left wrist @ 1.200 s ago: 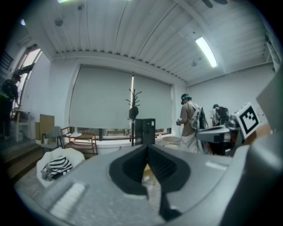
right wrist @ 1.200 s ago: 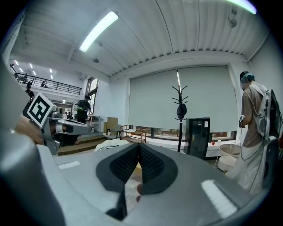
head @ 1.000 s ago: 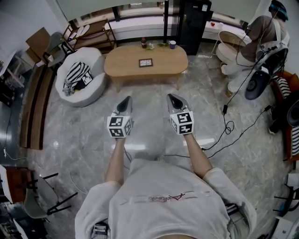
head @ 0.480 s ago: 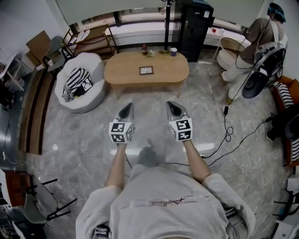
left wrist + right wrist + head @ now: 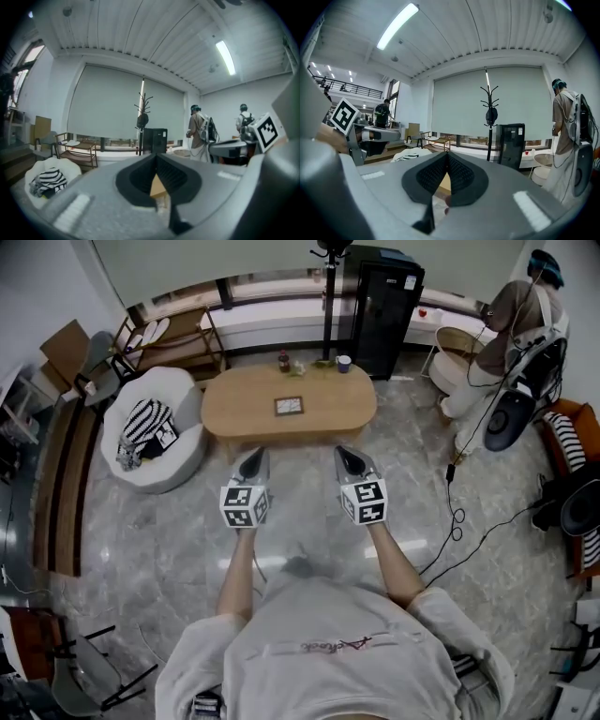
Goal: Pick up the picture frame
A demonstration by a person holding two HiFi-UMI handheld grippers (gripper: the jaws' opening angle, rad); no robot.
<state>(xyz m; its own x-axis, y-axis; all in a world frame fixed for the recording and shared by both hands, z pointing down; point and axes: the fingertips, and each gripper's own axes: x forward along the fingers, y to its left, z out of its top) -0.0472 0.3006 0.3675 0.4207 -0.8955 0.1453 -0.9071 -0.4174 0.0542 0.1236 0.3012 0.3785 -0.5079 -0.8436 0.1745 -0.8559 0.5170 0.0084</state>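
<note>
The picture frame (image 5: 289, 406) is small and dark-edged and lies flat in the middle of the oval wooden table (image 5: 234, 409). My left gripper (image 5: 250, 461) and right gripper (image 5: 349, 458) are held side by side over the marble floor, just short of the table's near edge, and point at it. Both are shut with nothing in them. In the left gripper view the jaws (image 5: 156, 158) meet, and a slice of the tabletop (image 5: 158, 187) shows below them. The right gripper view shows its jaws (image 5: 447, 158) closed the same way.
A white beanbag chair (image 5: 178, 395) with striped cloth stands left of the table. A bottle (image 5: 283, 361) and a cup (image 5: 344, 363) stand at the table's far edge. Behind are a coat stand (image 5: 329, 296) and a black cabinet (image 5: 382, 296). A person (image 5: 516, 310) and floor cables (image 5: 459, 512) are at right.
Both grippers have come closer to the table together with the person, and the gap to its near edge has shrunk. Both jaws stay shut.
</note>
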